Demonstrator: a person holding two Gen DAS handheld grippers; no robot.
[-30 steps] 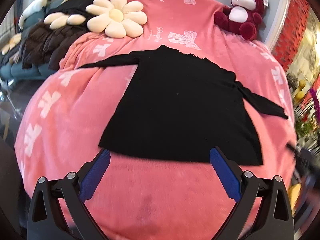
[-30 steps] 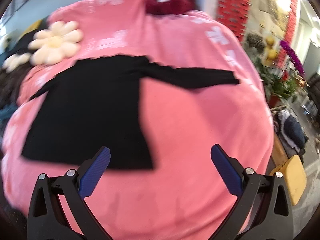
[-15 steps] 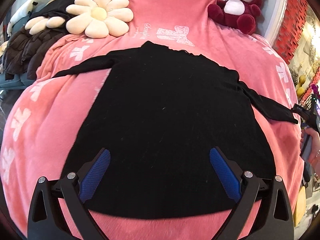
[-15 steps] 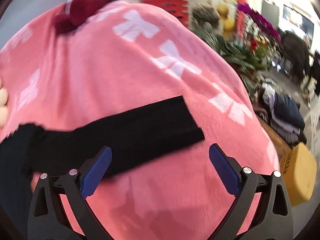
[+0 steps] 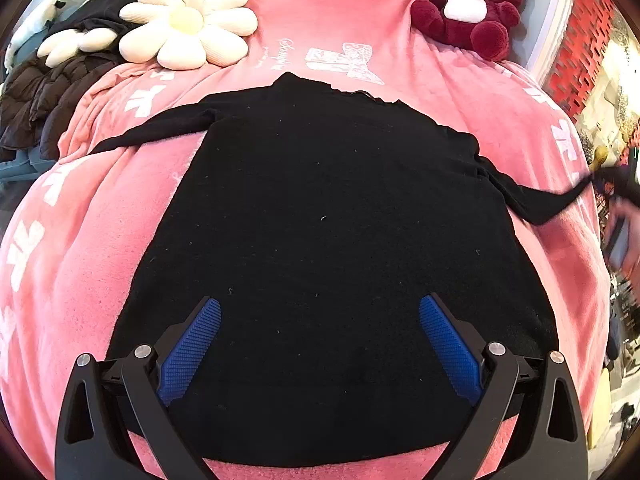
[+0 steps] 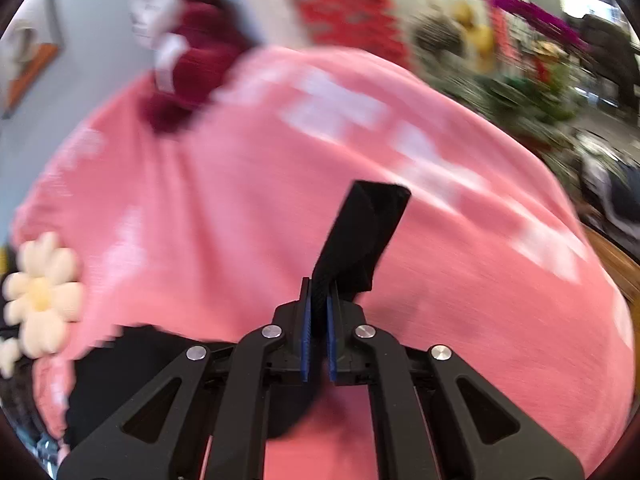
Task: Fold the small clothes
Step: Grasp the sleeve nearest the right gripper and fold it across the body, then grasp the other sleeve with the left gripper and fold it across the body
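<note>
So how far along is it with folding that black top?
Barely begun. The black top lies spread flat on the pink blanket, no fold made. In hand: the right gripper, jaws just closed, pinches the sleeve end. The left gripper hangs open above the hem. Both sleeves and the body remain.

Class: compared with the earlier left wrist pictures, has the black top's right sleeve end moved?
Yes. The sleeve end has lifted off the pink blanket, pulled toward the picture's right edge, gripped in the right gripper.
</note>
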